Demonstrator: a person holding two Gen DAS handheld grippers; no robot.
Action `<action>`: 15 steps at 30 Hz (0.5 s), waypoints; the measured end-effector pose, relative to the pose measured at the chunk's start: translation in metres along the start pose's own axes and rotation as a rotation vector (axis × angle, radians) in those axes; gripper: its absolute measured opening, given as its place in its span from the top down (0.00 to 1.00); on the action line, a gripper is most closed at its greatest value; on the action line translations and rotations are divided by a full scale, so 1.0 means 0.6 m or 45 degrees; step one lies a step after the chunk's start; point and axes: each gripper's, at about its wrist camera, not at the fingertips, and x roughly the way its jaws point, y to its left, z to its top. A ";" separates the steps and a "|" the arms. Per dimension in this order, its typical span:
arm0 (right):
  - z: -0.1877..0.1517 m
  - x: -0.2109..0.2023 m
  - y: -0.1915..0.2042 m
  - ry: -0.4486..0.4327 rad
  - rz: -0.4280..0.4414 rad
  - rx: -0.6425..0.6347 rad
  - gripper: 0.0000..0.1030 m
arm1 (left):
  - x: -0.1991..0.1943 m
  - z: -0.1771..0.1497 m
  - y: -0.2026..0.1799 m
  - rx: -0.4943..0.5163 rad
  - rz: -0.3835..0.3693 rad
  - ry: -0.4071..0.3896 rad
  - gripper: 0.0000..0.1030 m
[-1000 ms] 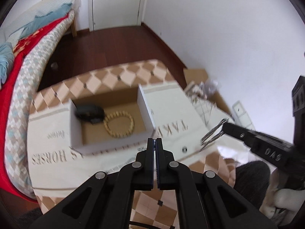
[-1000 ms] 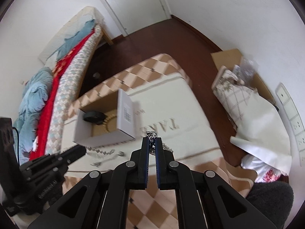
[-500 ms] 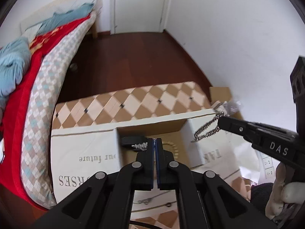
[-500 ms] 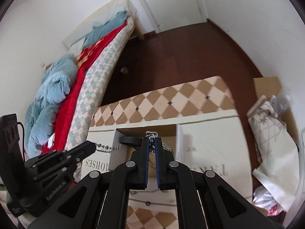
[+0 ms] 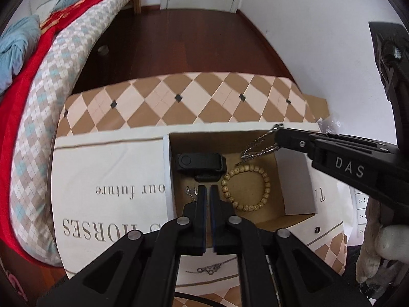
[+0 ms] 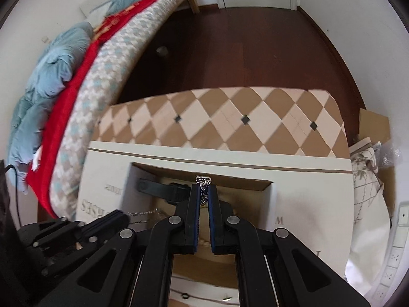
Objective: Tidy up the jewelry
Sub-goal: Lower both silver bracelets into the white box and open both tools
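An open cardboard box (image 5: 296, 181) lies on a white printed cloth. In it are a black case (image 5: 199, 163) and a wooden bead bracelet (image 5: 245, 181). My left gripper (image 5: 207, 192) hovers over the box's left part, jaws nearly together, pinching a thin silver chain (image 5: 190, 192) that hangs at its tip. My right gripper (image 6: 203, 190) is shut on a thicker silver chain (image 6: 203, 181), which dangles over the box's far right corner in the left wrist view (image 5: 258, 148). Another thin chain (image 5: 207, 270) lies on the cloth in front of the box.
The cloth (image 5: 107, 179) covers a low table with a diamond pattern (image 5: 179, 97). A bed with red and blue bedding (image 5: 38, 58) stands at the left. Dark wooden floor and a door lie beyond. White wall, bags and a cardboard sheet (image 6: 370, 128) are at the right.
Both grippers have moved forward over the box with their chains. The views have tilted down, so the box now sits right under the fingertips.
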 end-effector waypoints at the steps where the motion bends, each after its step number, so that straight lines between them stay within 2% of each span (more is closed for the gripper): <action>1: 0.001 0.003 -0.006 0.007 -0.019 0.007 0.93 | 0.003 0.000 0.000 -0.016 0.031 0.013 0.95; 4: -0.002 -0.012 -0.019 -0.032 -0.064 0.006 0.93 | 0.003 0.002 0.000 -0.022 0.068 0.001 0.95; 6: -0.002 -0.029 -0.020 -0.065 -0.070 0.003 0.85 | 0.000 0.003 -0.001 -0.024 0.093 -0.006 0.95; 8: -0.002 -0.047 -0.022 -0.099 -0.083 0.011 0.65 | -0.006 0.005 -0.003 -0.022 0.129 -0.021 0.94; 11: -0.009 -0.075 -0.022 -0.146 -0.135 0.006 0.61 | -0.024 0.006 -0.006 -0.012 0.182 -0.065 0.85; 12: -0.014 -0.084 -0.025 -0.155 -0.160 0.007 0.57 | -0.029 0.007 -0.006 -0.010 0.204 -0.078 0.73; 13: -0.019 -0.090 -0.026 -0.157 -0.181 0.006 0.47 | -0.039 0.005 -0.007 -0.006 0.232 -0.106 0.51; 14: -0.027 -0.097 -0.028 -0.163 -0.215 0.008 0.36 | -0.046 0.004 -0.006 -0.008 0.254 -0.130 0.38; 15: -0.035 -0.101 -0.030 -0.169 -0.242 0.009 0.32 | -0.053 0.002 -0.004 -0.016 0.278 -0.157 0.21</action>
